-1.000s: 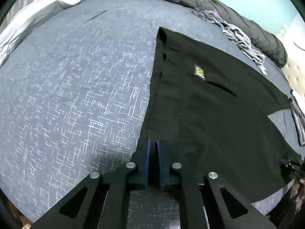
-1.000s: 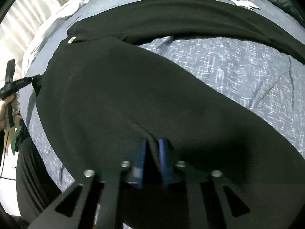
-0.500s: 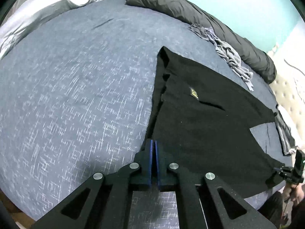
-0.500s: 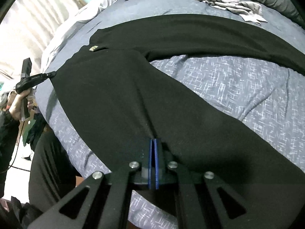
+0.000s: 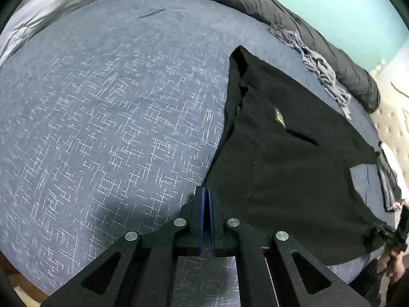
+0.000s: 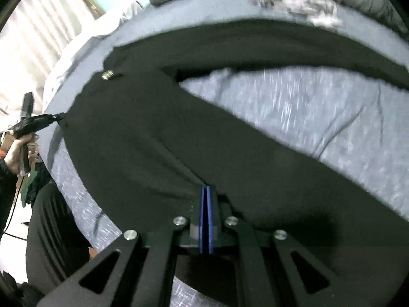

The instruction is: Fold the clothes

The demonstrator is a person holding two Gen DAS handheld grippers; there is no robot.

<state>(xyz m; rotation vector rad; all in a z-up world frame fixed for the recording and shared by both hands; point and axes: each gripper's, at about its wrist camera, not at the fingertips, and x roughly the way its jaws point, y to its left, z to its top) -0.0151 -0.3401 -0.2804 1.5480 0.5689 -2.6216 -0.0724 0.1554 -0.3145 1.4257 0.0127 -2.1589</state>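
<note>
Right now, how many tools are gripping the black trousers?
2. The left tool pinches a waist corner of the black trousers. The right tool pinches the nearer leg's edge, further along. Both are closed on fabric.

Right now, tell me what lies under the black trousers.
The black trousers lie spread on the blue patterned bedcover, which shows between the legs. Whatever lies directly beneath the cloth is covered.

Left gripper (image 5: 206, 192) and right gripper (image 6: 206, 190) both point steeply downward – blue pads pressed together, each pinching black cloth
</note>
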